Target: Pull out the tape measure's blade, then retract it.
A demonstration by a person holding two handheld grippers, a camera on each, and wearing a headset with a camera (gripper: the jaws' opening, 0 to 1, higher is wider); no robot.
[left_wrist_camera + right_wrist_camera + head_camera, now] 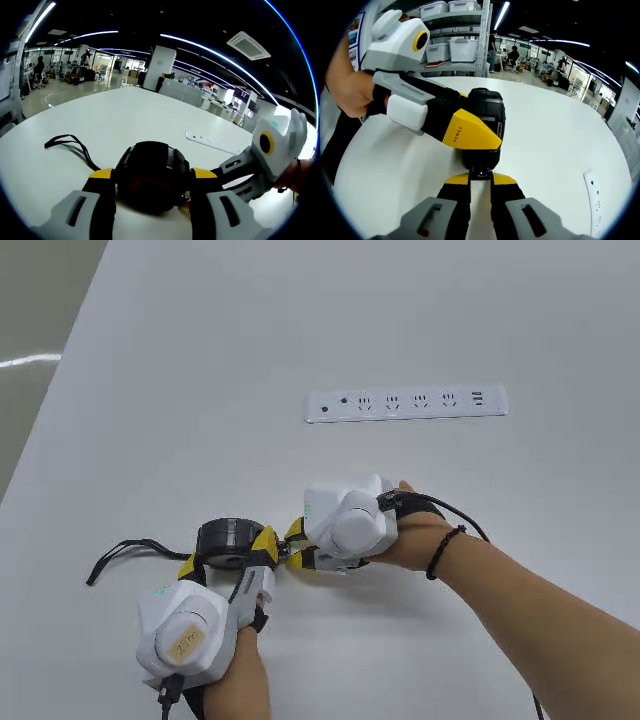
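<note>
both grippers on the tape measure, blade not out yet

your left gripper (152, 176) has its yellow pads (102, 174) pressed on either side of the black tape measure (228, 538), which sits on the white table (300, 320) near your edge, strap (125, 550) trailing off left. your right gripper (481, 179) comes in from the right, jaws nearly together w/ the small dark blade hook (480, 173) pinched btwn the tips, right at the case mouth; no blade length drawn that i can see. pull axis runs case-to-right-gripper, approx left-to-right across the table in the head view, so i'd judge your right hand does the moving, straight back along its own jaws, while the left pins the case. writing: the left gripper's pad in the right gripper view reads approx "xense"; sticker (186, 642) on the left gripper's body is too small to read. power strip (405, 403) lies well apart, further back.
</note>
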